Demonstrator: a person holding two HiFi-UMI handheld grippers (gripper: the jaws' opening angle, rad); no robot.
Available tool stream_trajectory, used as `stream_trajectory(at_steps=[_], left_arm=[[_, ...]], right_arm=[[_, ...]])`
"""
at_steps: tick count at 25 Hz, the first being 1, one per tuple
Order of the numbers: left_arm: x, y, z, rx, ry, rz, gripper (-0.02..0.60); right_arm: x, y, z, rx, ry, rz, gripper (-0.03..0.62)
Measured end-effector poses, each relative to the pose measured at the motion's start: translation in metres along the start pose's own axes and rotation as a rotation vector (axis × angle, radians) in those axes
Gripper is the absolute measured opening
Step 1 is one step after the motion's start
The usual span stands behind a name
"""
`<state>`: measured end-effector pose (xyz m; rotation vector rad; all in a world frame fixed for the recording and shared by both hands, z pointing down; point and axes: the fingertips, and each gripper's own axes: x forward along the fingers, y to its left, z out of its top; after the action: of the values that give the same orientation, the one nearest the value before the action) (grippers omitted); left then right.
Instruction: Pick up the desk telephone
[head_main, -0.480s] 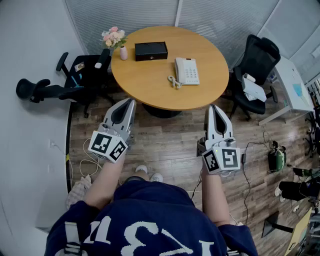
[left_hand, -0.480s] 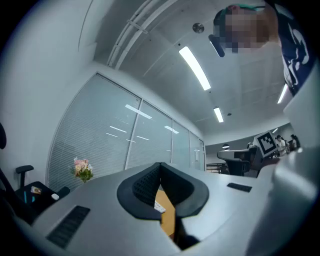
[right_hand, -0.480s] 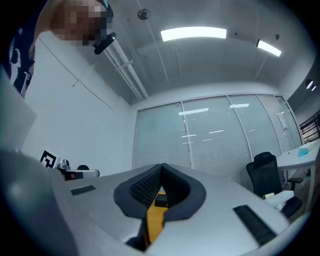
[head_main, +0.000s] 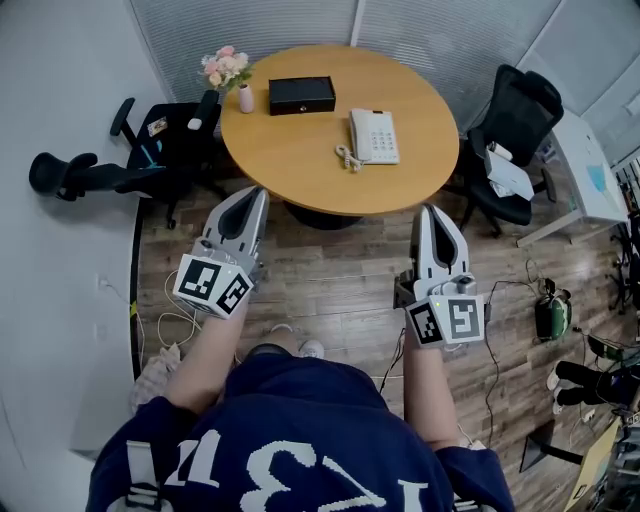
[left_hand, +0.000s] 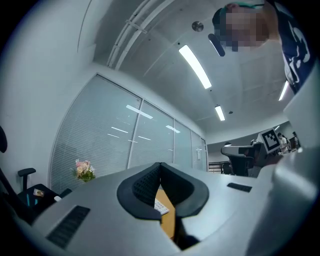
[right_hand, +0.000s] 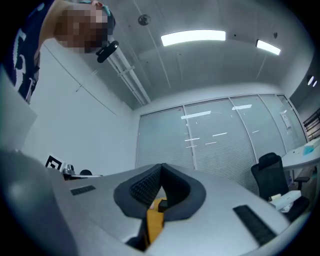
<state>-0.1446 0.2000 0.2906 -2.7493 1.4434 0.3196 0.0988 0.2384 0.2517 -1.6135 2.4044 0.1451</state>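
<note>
From the head view, the round wooden counter (head_main: 300, 160) carries the desk telephone (head_main: 374, 136) right of its middle, handset on the cradle. A black box (head_main: 301, 95) lies toward the counter's far edge and pink flowers (head_main: 226, 68) stand at its far left rim. The left claw (head_main: 254, 193) and right claw (head_main: 428, 212) hang over the wooden floor (head_main: 330, 270), just short of the counter's near edge.

In the left gripper view, the jaws are pressed together with nothing between them. A sliver of counter and telephone keys shows through the notch behind them.

In the right gripper view, the jaws likewise meet, empty, with a strip of counter beyond.
</note>
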Motion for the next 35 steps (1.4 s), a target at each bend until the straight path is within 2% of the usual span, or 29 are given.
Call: stream_trajectory(at_steps=[3,14,20,28,35], left_arm=[[0.0,0.002,0.0,0.004,0.003,0.007,0.015],[0.04,0.029,-0.009,-0.001,-0.01,-0.024,0.015],[0.096,0.072,-0.017,-0.01,-0.013,-0.058,0.015],[0.184,0.13,-0.025,-0.01,-0.01,-0.148,0.015],[0.229,0.157,-0.04,-0.031,0.014,-0.21,0.015]], right_arm=[[0.001,-0.003,0.002,0.041,-0.018,-0.002,0.026],[0.036,-0.024,-0.01,0.045,-0.011,-0.039,0.026],[0.091,-0.039,-0.021,0.01,-0.007,-0.072,0.026],[0.165,-0.069,-0.036,-0.028,-0.012,-0.157,0.026],[0.197,-0.089,-0.055,-0.023,0.009,-0.244,0.026]])
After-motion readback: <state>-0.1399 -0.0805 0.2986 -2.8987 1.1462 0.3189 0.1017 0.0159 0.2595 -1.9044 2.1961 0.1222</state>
